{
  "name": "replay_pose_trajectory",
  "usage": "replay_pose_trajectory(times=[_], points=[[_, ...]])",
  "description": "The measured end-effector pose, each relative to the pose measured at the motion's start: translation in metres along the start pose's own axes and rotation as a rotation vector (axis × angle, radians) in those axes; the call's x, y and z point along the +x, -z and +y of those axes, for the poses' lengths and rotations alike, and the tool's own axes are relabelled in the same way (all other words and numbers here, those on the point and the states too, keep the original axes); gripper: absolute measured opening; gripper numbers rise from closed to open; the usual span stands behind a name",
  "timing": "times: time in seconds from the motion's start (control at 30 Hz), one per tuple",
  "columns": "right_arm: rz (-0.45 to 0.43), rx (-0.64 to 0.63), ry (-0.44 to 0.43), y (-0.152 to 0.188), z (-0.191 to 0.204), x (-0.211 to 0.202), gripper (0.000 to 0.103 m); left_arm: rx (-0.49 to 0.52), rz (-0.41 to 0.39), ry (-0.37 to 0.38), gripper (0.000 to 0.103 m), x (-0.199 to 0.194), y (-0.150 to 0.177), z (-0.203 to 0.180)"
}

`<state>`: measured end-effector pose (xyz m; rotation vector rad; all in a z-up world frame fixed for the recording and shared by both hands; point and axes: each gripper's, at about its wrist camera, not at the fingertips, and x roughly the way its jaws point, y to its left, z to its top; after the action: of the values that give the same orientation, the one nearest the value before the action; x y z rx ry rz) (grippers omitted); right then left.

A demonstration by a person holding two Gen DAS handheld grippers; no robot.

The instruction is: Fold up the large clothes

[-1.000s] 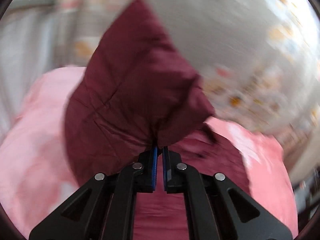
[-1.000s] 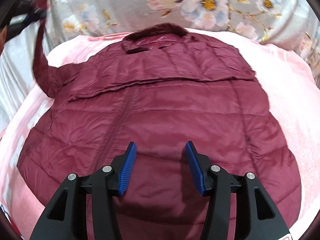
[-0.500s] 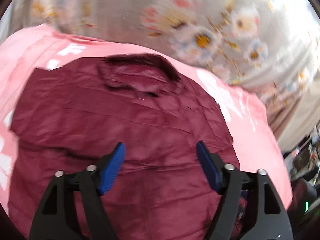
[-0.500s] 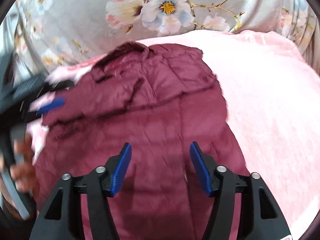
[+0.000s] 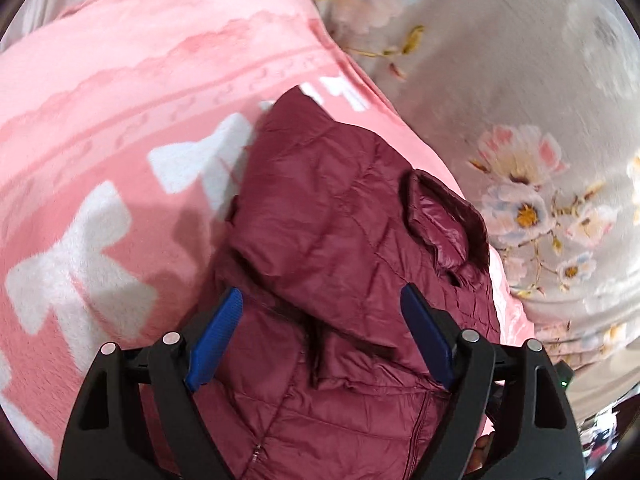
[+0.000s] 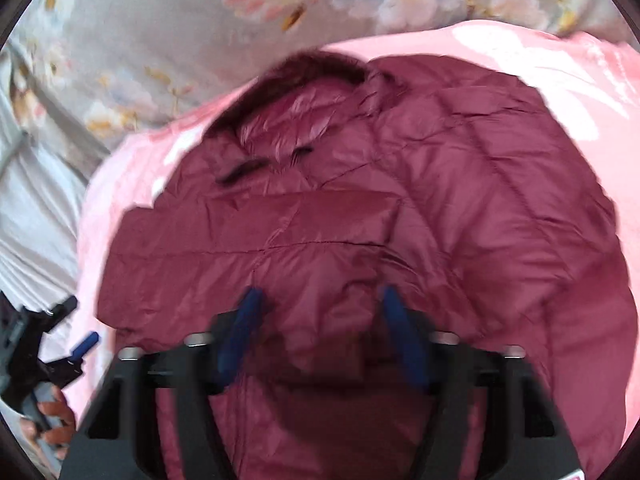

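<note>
A maroon quilted puffer jacket [image 5: 340,240] lies on a pink blanket [image 5: 120,100], collar [image 5: 448,216] toward the floral fabric. One sleeve is folded across its chest [image 6: 280,236]. My left gripper [image 5: 320,332] is open and empty, hovering over the jacket's left edge. My right gripper [image 6: 320,320] is open and empty, low over the folded sleeve and the jacket's middle [image 6: 480,220]. The left gripper also shows at the right wrist view's lower left edge [image 6: 60,344].
Grey floral fabric [image 5: 520,100] rises behind the blanket. The pink blanket [image 6: 520,44] has white block shapes [image 5: 80,272] left of the jacket. A white sheet [image 6: 32,208] lies off the blanket's left side.
My left gripper let go of the sleeve, which now lies folded across the jacket, and swung to the jacket's left side. My right gripper moved forward over the jacket.
</note>
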<state>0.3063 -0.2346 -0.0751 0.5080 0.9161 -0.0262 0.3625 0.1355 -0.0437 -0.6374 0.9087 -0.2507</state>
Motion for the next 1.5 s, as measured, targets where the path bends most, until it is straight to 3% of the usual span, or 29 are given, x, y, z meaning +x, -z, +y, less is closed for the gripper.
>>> replay_pose_trajectory(times=[0.07,0.2,0.4,0.5,0.6,0.7,0.83,1.1,1.5], points=[[-0.038,-0.026,-0.004,-0.008,0.004,-0.010,0.002,-0.014,0.002,0.006,0.079,0.003,-0.003,0.003],[-0.258,-0.075,0.066,-0.040,0.000,-0.071,0.002,-0.035,-0.002,0.024,0.079,0.005,-0.009,0.005],[-0.260,-0.098,0.156,-0.068,-0.019,-0.083,0.002,-0.061,0.054,0.065,0.079,0.033,-0.013,-0.010],[-0.253,-0.120,0.177,-0.072,-0.027,-0.082,0.002,-0.060,0.061,0.049,0.078,0.047,-0.017,-0.017],[-0.257,-0.131,0.185,-0.067,-0.032,-0.082,0.002,-0.049,0.024,-0.049,0.069,0.059,-0.028,-0.017],[-0.241,-0.130,0.189,-0.060,-0.041,-0.078,0.002,0.003,0.008,-0.220,0.024,0.072,-0.036,-0.013],[-0.181,-0.112,0.176,-0.040,-0.058,-0.061,0.002,0.032,0.021,-0.303,0.005,0.079,-0.033,-0.004],[-0.101,-0.115,0.202,-0.005,-0.078,-0.021,0.002,0.161,-0.040,-0.419,0.003,0.071,-0.014,-0.011],[-0.077,-0.080,0.172,0.002,-0.091,-0.004,0.001,0.357,-0.110,-0.581,0.003,0.089,0.008,-0.030]])
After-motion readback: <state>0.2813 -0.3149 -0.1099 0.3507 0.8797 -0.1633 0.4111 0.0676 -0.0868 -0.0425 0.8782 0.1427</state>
